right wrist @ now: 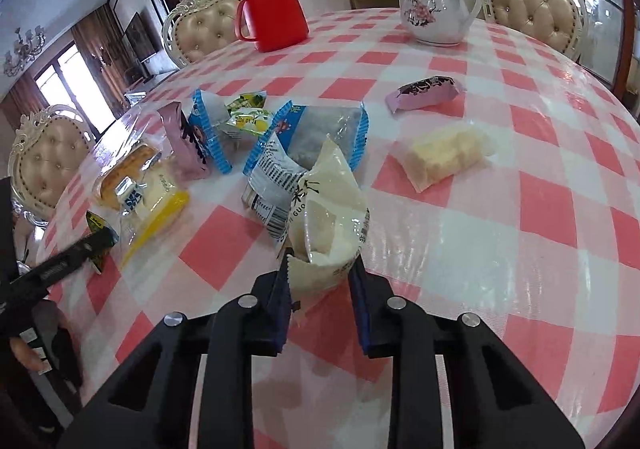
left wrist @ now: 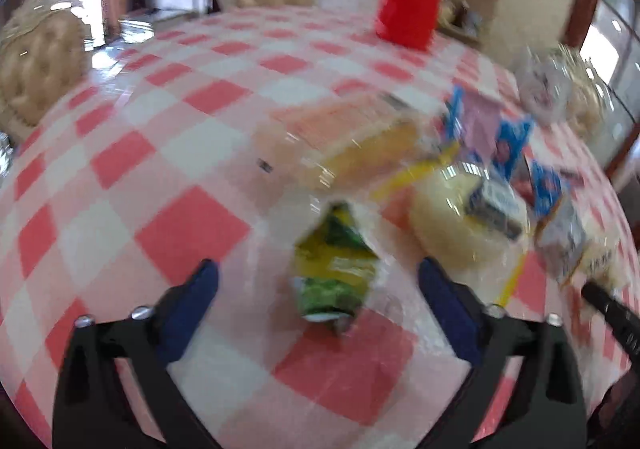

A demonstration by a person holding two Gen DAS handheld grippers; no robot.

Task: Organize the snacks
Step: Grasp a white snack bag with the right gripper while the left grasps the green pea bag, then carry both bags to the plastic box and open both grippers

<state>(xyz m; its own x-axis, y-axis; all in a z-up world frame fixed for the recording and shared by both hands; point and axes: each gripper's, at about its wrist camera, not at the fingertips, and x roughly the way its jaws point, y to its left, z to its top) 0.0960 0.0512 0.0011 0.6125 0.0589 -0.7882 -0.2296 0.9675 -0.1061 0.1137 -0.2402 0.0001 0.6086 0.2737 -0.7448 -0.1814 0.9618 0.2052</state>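
While both claws tilt steeply down toward the pink-and-white checked tabletop (right wrist: pixel 460 233), each does something different. Nearest in its own wrist view, the right claw (right wrist: pixel 322 269) has its blue-padded fingers (right wrist: pixel 280 305) drawn close together, pinching the crimped bottom edge of a cream-white plastic snack pouch with black lettering (right wrist: pixel 332 217); the pouch stands up and away from the fingertips, leaning against a clear wrapper with blue zigzag edges (right wrist: pixel 316 129) just beyond it. Left of that cluster lie a mauve foil packet (right wrist: pixel 186 145), a small green-and-yellow lemon-print sachet (right wrist: pixel 244 113) and a golden cake in a clear and yellow wrapper (right wrist: pixel 132 177). To the right, well apart from the pile, rest a pale yellow wafer block in clear film (right wrist: pixel 444 159) and, farther on, a second mauve packet (right wrist: pixel 428 91). At the far edge stand a red plastic jug with a lid (right wrist: pixel 270 5) and a white floral porcelain teapot (right wrist: pixel 434 5), with cream tufted chairs (right wrist: pixel 532 5) behind.

The left claw (left wrist: pixel 318 281), blurred in its own view, is spread wide, its blue pads (left wrist: pixel 196 301) either side of a green-and-yellow foil sachet (left wrist: pixel 334 277) lying on the cloth; the pads are clear of it. Beyond sits a round pale bun in film (left wrist: pixel 452 221).
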